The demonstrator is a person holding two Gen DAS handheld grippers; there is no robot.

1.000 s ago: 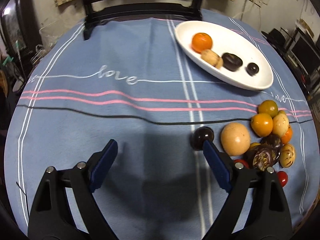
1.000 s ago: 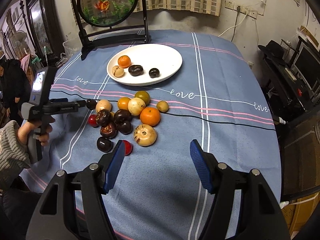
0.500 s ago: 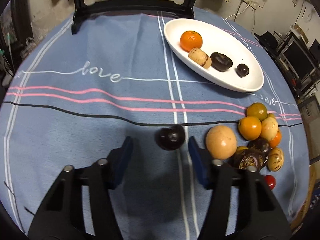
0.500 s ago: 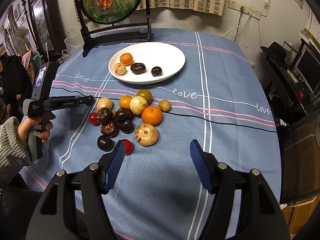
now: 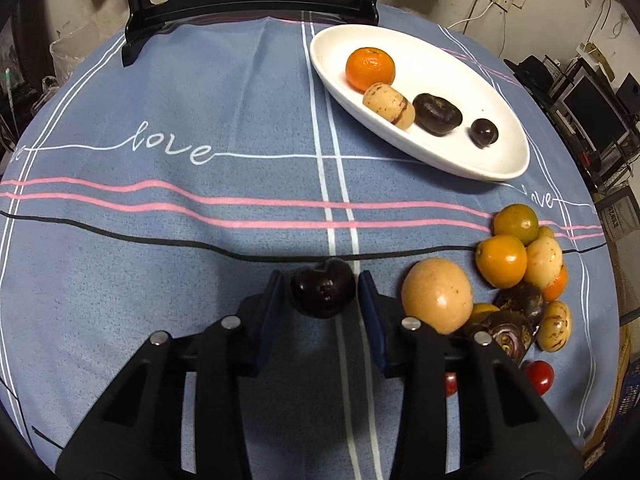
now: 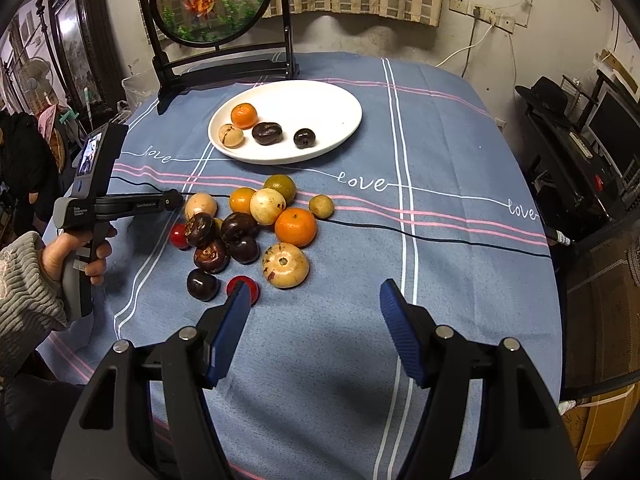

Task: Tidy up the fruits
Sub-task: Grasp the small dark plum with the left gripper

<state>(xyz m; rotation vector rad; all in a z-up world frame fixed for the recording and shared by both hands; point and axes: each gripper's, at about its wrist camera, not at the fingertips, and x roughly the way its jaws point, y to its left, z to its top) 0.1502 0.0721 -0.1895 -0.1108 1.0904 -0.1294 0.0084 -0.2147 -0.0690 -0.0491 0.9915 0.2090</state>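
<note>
My left gripper (image 5: 320,292) is shut on a dark purple fruit (image 5: 323,293), low over the blue tablecloth, left of a pile of loose fruits (image 5: 516,280). A white oval plate (image 5: 500,120) at the far right holds an orange, a tan fruit and two dark fruits. In the right wrist view the left gripper (image 6: 174,200) holds the dark fruit at the pile's left edge (image 6: 256,232), and the plate (image 6: 340,112) lies beyond. My right gripper (image 6: 314,320) is open and empty, above the cloth in front of the pile.
A black stand with a round goldfish picture (image 6: 216,4) stands at the table's far edge behind the plate. The person's left hand in a grey sleeve (image 6: 24,280) is at the table's left side. Shelves and a monitor (image 6: 580,152) stand off the right edge.
My left gripper moved right onto the dark purple fruit and closed on it from wide open. The right gripper stayed open and hardly moved.
</note>
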